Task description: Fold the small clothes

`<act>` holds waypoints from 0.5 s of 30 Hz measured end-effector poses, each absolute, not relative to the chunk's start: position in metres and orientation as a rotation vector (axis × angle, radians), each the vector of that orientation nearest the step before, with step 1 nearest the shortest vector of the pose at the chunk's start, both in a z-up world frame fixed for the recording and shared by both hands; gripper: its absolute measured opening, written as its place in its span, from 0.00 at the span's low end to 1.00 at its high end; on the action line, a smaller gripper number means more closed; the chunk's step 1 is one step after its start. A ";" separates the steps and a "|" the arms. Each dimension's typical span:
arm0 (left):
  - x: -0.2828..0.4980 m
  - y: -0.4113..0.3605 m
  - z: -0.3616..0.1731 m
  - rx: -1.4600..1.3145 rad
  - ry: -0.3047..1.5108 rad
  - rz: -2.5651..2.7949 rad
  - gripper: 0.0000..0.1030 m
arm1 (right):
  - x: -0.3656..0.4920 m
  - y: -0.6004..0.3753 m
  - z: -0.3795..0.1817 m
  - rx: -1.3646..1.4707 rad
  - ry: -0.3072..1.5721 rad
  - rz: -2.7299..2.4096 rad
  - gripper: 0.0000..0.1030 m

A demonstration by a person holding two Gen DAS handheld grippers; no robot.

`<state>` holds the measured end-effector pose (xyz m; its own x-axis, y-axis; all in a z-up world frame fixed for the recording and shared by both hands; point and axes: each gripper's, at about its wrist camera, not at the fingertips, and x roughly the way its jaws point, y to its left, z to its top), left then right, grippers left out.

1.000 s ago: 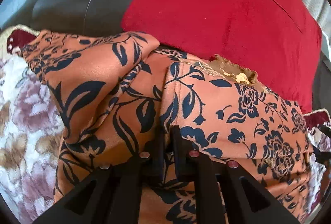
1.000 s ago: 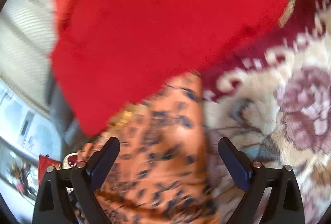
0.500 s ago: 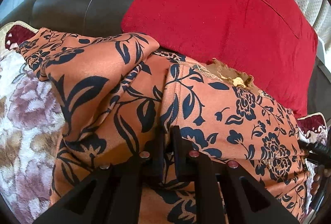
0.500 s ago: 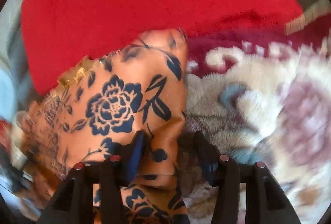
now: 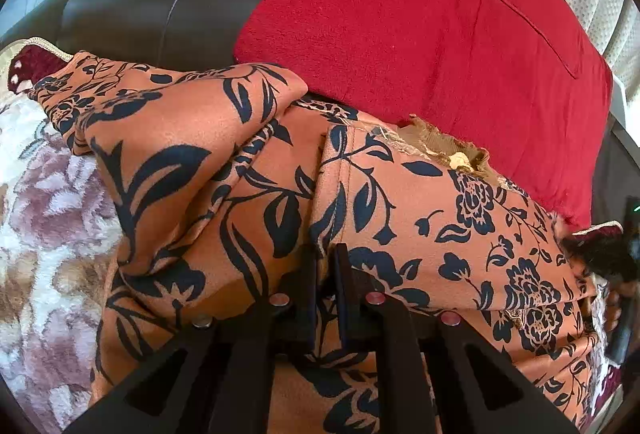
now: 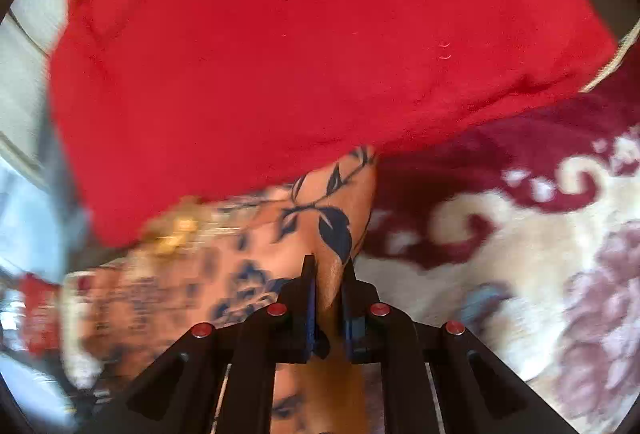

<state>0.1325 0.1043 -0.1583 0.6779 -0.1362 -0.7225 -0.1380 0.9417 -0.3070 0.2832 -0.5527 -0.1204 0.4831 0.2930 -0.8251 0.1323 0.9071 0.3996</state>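
Garment: orange floral cloth (image 5: 400,201), crumpled on plush blanket (image 5: 48,218) by red cushion (image 5: 420,33).
Left gripper (image 5: 325,274): jaws pinched on a fold.
Right gripper (image 6: 329,274): jaws were wide, now clamped on garment's edge.
Meaning: both ends gripped, fold can begin.

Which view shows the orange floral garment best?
The left wrist view: the orange floral garment fills it in sharp focus, its folds and frayed gold trim clear, beside the red cushion. The right wrist view shows only a blurred strip of it, pinched in the right gripper.
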 end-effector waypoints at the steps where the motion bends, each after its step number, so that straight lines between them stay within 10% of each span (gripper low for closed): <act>1: 0.132 0.104 -0.158 -0.356 0.831 0.000 0.10 | 0.282 -0.548 -0.128 0.440 1.073 0.101 0.15; 6: 0.131 0.106 -0.158 -0.353 0.829 0.002 0.10 | 0.259 -0.550 -0.110 0.544 0.964 0.122 0.20; 7: 0.131 0.105 -0.158 -0.354 0.829 0.002 0.10 | 0.255 -0.550 -0.112 0.580 0.961 0.127 0.38; 8: 0.131 0.106 -0.158 -0.352 0.830 0.003 0.10 | 0.254 -0.549 -0.120 0.602 0.996 0.132 0.83; 9: 0.130 0.106 -0.158 -0.352 0.830 0.003 0.10 | 0.254 -0.547 -0.131 0.595 1.040 0.139 0.90; 13: 0.129 0.106 -0.157 -0.349 0.831 0.004 0.10 | 0.253 -0.526 -0.121 0.500 1.072 0.144 0.14; 15: 0.132 0.104 -0.158 -0.345 0.832 0.006 0.10 | 0.248 -0.521 -0.106 0.411 1.028 0.087 0.14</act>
<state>0.1315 0.1040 -0.1578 0.6768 -0.1288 -0.7248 -0.1394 0.9443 -0.2980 0.2479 -0.5208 -0.1056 0.5203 0.2606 -0.8132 0.1203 0.9204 0.3719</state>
